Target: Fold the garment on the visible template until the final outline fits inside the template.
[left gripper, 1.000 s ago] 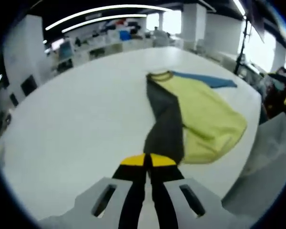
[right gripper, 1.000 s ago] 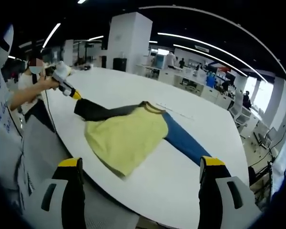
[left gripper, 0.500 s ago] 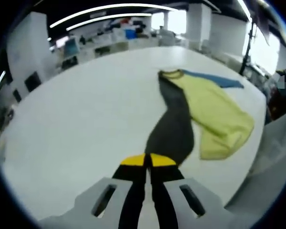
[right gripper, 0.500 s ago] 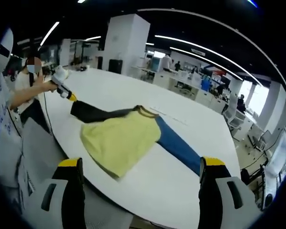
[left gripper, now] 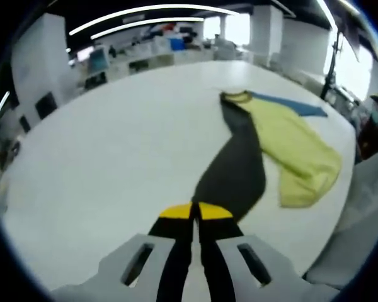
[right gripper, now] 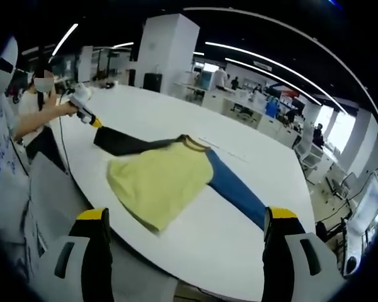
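So the garment [right gripper: 167, 179] is lying flat on the big white table [right gripper: 239, 214], toward the near edge: yellow body in the middle, dark grey sleeve [left gripper: 234, 170] stretched out to one side and a blue sleeve [right gripper: 236, 192] stretched out to the other, with a dark-trimmed collar [right gripper: 192, 143] on the far side. In the left gripper view, the left gripper [left gripper: 196, 211] has its yellow-tipped jaws pressed together right on the cuff end of that dark grey sleeve, which is pulled out straight from the collar toward the camera. The yellow part sits off to the right there, with the hem a bit rumpled near the table edge. From the right gripper view you can see a person's hand [right gripper: 68, 108] holding that left gripper at the sleeve end. The right gripper [right gripper: 186, 223] has its jaws wide apart with nothing between them, up off the table on the near side of the garment, not touching it. I can't make out any template outline on the table from either view. Office desks and ceiling light strips in the background.
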The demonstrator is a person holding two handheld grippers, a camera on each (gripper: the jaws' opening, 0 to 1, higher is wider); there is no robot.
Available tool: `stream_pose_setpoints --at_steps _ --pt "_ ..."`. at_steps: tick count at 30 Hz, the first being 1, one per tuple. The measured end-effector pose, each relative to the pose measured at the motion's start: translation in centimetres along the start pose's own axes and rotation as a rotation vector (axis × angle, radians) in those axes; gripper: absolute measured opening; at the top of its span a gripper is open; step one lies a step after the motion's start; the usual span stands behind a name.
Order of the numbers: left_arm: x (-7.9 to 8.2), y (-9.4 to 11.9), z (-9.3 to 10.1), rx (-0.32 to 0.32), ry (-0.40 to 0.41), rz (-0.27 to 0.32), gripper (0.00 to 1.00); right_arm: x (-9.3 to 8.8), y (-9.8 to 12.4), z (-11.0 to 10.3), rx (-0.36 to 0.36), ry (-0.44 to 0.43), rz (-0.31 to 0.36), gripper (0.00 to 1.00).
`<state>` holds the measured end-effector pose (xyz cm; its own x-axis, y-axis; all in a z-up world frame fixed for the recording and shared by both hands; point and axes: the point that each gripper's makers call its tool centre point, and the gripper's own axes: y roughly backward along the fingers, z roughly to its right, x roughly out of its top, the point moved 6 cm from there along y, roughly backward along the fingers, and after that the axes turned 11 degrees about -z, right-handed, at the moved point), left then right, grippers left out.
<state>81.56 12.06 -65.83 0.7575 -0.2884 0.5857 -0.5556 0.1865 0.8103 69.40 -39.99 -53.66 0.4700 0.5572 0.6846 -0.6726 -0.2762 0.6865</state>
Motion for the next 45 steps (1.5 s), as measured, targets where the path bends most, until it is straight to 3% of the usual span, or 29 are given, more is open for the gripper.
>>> stream_pose_setpoints --at_steps 10,20,31,45 --pt "-0.1 -0.4 -1.7 0.012 0.014 0.006 0.0 0.5 0.3 -0.4 -0.025 0.0 -0.002 1.0" --pt "0.0 -1.8 -4.7 0.018 0.039 0.02 0.0 0.8 0.5 -1.3 -0.04 -0.03 -0.011 1.0" --pt "-0.7 -2.7 -6.8 0.023 0.042 0.007 0.0 0.7 0.4 -2.3 -0.063 -0.052 -0.022 1.0" --pt "-2.2 -2.8 -9.8 0.044 0.091 0.016 0.0 2.1 0.1 -3.2 -0.082 -0.035 -0.03 1.0"
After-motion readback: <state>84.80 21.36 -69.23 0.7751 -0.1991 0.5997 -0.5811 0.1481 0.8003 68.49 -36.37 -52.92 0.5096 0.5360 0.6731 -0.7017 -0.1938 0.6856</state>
